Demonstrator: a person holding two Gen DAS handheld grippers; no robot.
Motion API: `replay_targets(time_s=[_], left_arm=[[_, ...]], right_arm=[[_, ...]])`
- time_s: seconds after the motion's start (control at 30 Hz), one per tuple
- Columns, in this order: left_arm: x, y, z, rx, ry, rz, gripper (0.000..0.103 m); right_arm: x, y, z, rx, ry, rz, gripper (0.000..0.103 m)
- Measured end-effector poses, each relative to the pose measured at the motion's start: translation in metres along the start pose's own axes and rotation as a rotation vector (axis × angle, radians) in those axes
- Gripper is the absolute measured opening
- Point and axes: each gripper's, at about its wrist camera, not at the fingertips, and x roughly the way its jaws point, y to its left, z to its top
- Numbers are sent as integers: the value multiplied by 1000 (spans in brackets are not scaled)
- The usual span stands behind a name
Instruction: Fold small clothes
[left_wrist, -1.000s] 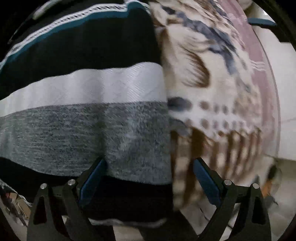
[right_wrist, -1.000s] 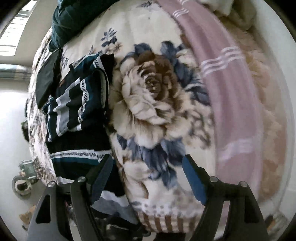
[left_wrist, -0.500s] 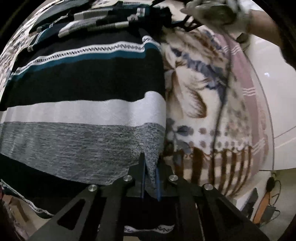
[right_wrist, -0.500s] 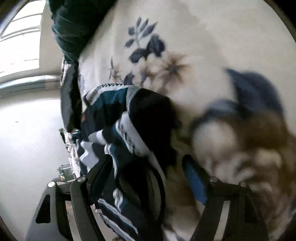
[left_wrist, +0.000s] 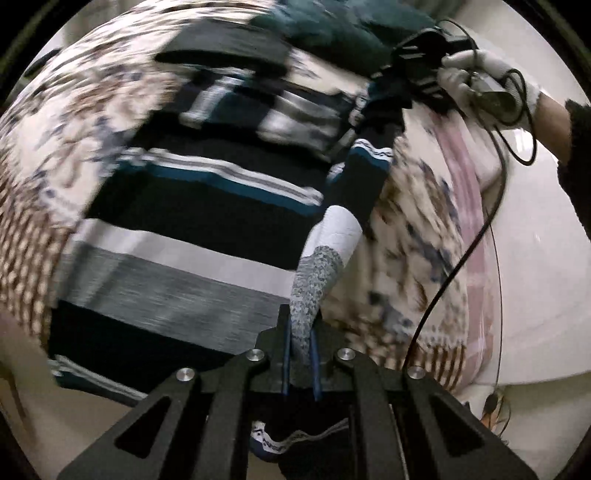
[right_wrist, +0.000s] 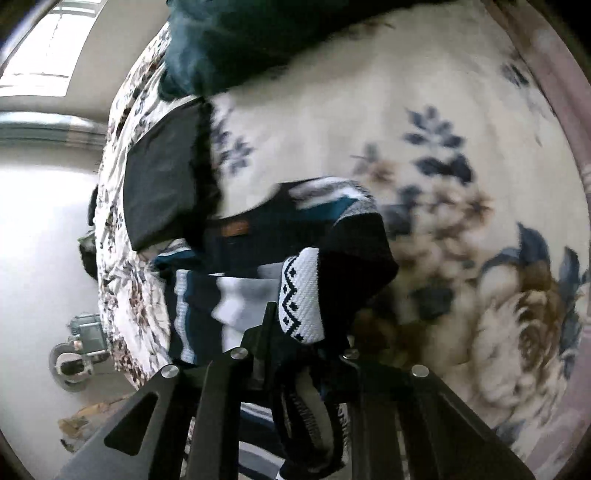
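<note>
Now the striped sweater, spread on the floral blanket, is pinched at its edge by both the left gripper and the right gripper.

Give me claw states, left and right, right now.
Left claw: shut on the striped sweater, pinching its side edge.
Right claw: shut on the striped sweater, bunched fabric between the fingers.

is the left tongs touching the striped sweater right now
Touching. The left wrist view shows the left tongs pinching the striped sweater by its grey edge.
</note>
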Motion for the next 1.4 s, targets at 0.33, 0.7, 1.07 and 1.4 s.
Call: replay_targets(time_s=[0.33, 0.7, 1.07, 1.4], left_arm=[[7, 156, 14, -234, 46, 45, 4], [13, 252, -7, -448, 141, -123, 15], [61, 169, 44, -287, 192, -210, 49], [38, 181, -33, -61, 402, 102, 49]], right_arm=[[147, 216, -4, -40, 39, -288, 17], [230, 282, -19, -27, 134, -192, 71], [146, 204, -119, -175, 185, -255, 71], [80, 103, -175, -23, 202, -283, 71]])
